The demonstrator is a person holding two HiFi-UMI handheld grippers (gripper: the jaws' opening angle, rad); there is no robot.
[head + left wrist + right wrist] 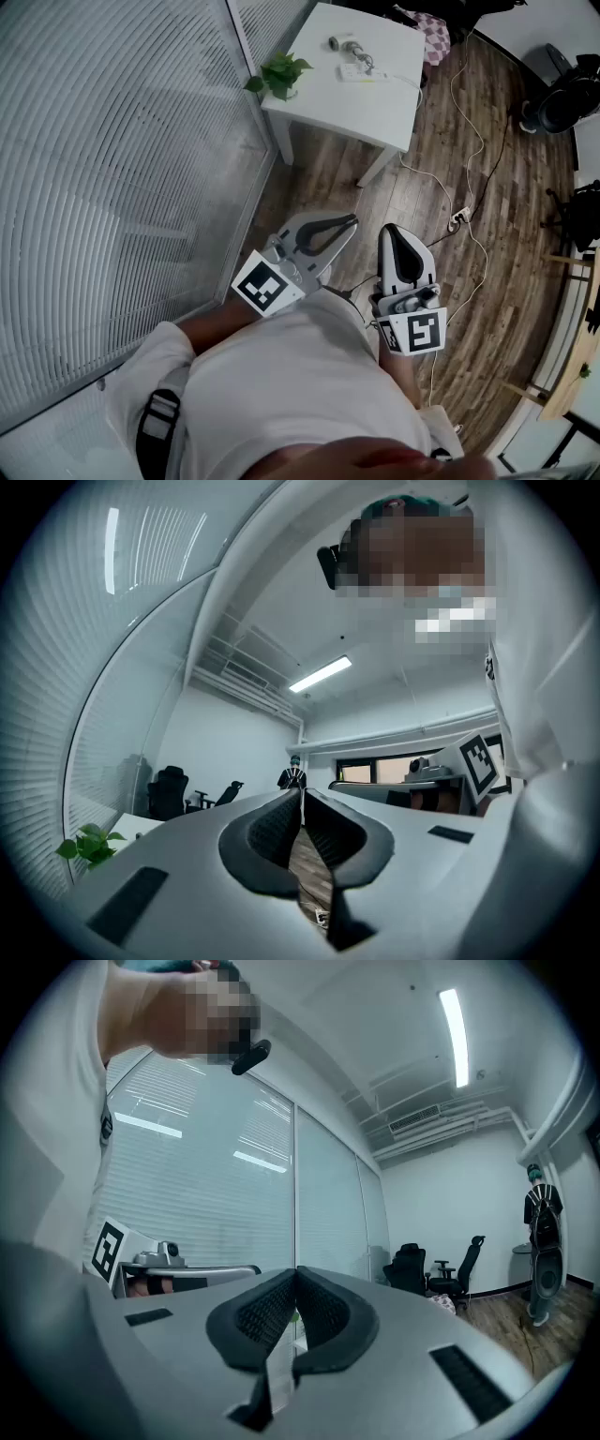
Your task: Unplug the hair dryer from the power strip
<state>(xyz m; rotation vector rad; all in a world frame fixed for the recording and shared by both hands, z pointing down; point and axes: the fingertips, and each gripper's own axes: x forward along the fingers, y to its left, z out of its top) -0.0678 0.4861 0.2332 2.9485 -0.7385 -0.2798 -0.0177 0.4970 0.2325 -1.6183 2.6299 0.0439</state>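
both tools shut and empty, dryer not yet reached

white worktop [319, 103], upper centre of the head view, well apart from the person. left tool [349, 222] and right tool [393, 230], lower centre, each closed tip to tip on nothing, probably tucked in for the approach. hair dryer [342, 43]: small, pale, lying beside the power strip [361, 73], plug too small to tell.

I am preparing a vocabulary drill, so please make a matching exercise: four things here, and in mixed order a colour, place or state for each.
1 plant; 2 table; 3 right tongs; 4 cable.
a lies on the wooden floor; b shut, empty; c green; d white, with a square top.
Pairs: 1-c; 2-d; 3-b; 4-a.
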